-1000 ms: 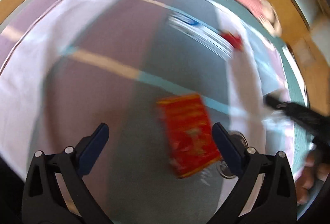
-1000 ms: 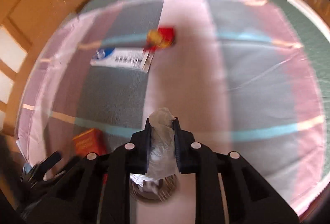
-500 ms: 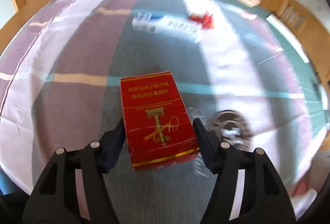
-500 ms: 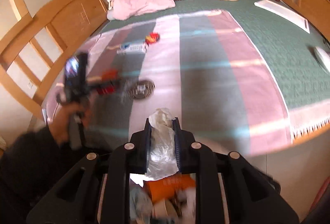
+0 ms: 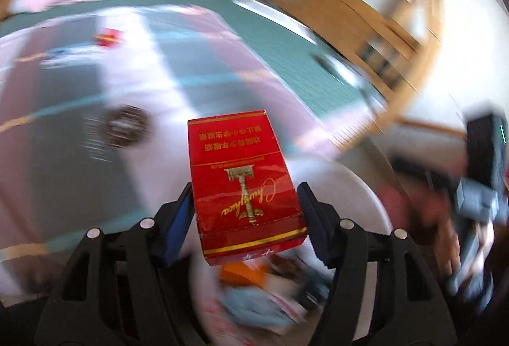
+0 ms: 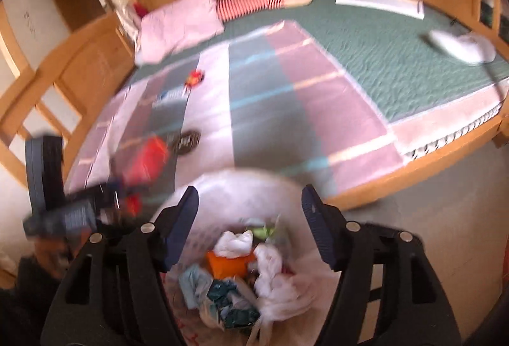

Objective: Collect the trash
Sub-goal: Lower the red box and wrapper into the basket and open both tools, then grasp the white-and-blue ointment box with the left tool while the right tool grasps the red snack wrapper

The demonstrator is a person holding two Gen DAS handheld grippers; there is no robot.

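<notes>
The left gripper (image 5: 245,212) is pinching a red cardboard cigarette pack (image 5: 243,183) between its pads, carrying it toward the white plastic-lined trash bin (image 6: 254,187) for dropping. The right gripper (image 6: 249,218), fingers just spreading and empty, is hovering over the bin's crumpled rubbish.

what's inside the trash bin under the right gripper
The white-lined trash bin holds a heap: white crumpled plastic, an orange packet, and dark green and pale blue wrappers. Anything lower in the bin is covered by that heap.
</notes>
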